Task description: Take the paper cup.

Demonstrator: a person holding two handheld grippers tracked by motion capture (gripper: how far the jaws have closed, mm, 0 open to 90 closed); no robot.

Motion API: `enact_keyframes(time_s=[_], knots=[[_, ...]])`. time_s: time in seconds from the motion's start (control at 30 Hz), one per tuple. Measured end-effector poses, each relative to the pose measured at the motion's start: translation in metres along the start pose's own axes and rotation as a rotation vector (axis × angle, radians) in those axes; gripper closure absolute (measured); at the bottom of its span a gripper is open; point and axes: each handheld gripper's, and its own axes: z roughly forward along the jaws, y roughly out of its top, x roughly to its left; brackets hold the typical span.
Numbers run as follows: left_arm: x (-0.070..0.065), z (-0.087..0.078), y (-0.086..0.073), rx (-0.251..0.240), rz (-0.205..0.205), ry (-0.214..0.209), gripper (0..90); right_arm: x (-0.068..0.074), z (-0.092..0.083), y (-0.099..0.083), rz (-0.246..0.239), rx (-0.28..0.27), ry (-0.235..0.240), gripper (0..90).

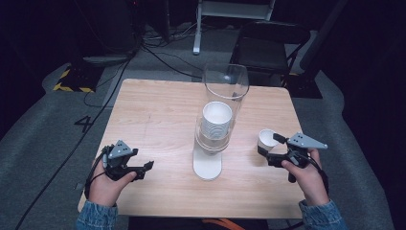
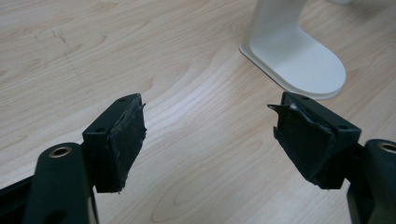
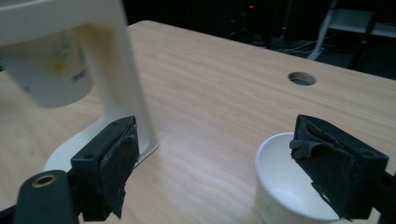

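Wooden table (image 1: pixel 158 120), paper cup (image 1: pixel 266 140) upright

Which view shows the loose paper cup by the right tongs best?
The right gripper view: the paper cup is close, upright, its open rim and empty inside clear, beside one jaw. The high view shows the cup small, partly behind the right tongs. The left gripper view looks elsewhere.

Wooden table (image 1: pixel 158 110) carries white dispenser stand (image 1: pixel 207 165); paper cup (image 1: pixel 266 140) beside it
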Motion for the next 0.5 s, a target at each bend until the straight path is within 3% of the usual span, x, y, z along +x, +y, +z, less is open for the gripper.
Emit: enact_keyframes(time_s=[0.07,0.23,0.5], knots=[[-0.002,-0.001,-0.001,-0.002,0.001,-0.007,24.1,0.007,-0.002,-0.002,-0.020,0.017,0.025,15.9],[-0.007,0.002,-0.007,0.014,0.016,-0.012,24.1,0.022,-0.003,-0.009,-0.013,0.068,0.080,16.1],[-0.008,0.015,-0.020,0.060,0.027,-0.027,24.1,0.038,0.011,-0.026,-0.008,0.151,0.141,16.5]])
